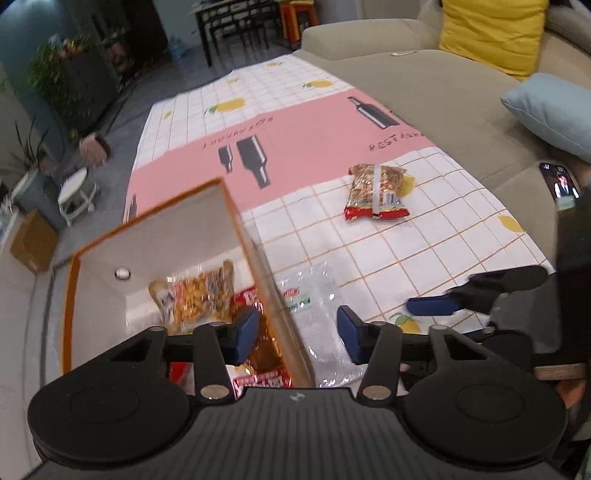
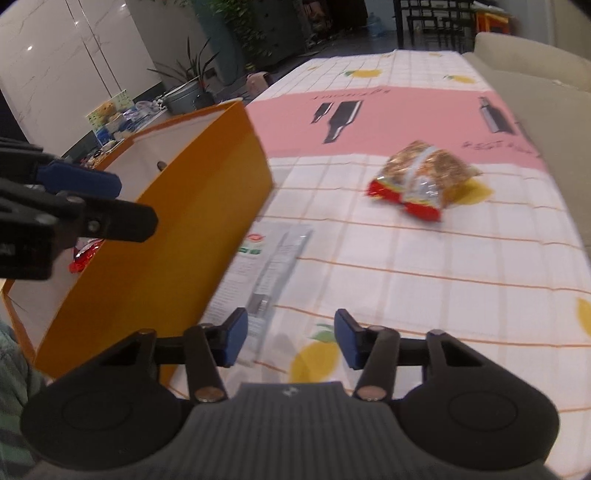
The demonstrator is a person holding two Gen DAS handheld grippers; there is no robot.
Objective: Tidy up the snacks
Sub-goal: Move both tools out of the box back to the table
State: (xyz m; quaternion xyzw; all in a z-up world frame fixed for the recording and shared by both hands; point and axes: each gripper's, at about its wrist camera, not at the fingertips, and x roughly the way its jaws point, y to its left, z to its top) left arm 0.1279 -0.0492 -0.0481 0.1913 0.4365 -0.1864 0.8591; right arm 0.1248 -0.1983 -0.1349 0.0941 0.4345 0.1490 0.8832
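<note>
- The desk [image 1: 424, 258] is covered by a cloth of white grid squares with yellow lemon prints and a pink band carrying dark bottle shapes; a beige sofa [image 1: 424, 92] with a yellow cushion [image 1: 491, 33] and a pale blue cushion [image 1: 554, 110] runs along its far side.
- An orange box [image 2: 177, 236] with a white inside stands open-topped on the desk, to the left in both views. In the left wrist view several snack packs lie in it, among them a clear pack of golden-brown pieces [image 1: 199, 299] and red-printed packs [image 1: 258, 380] nearer the camera.
- A flat clear plastic packet [image 1: 317, 314] with a red and green label lies on the cloth just beside the box's right wall.
- A snack bag [image 2: 424, 181] with a clear window of brown pieces and red ends lies on the grid cloth, well apart from the box.
- The left hand-held gripper [image 1: 299, 334] hangs over the box's right wall, one blue pad inside the box and the other over the clear packet; its jaws are partly apart and grip nothing.
- The right hand-held gripper [image 2: 291, 338] is low over the cloth beside the clear packet's near end, jaws partly apart and empty.
</note>
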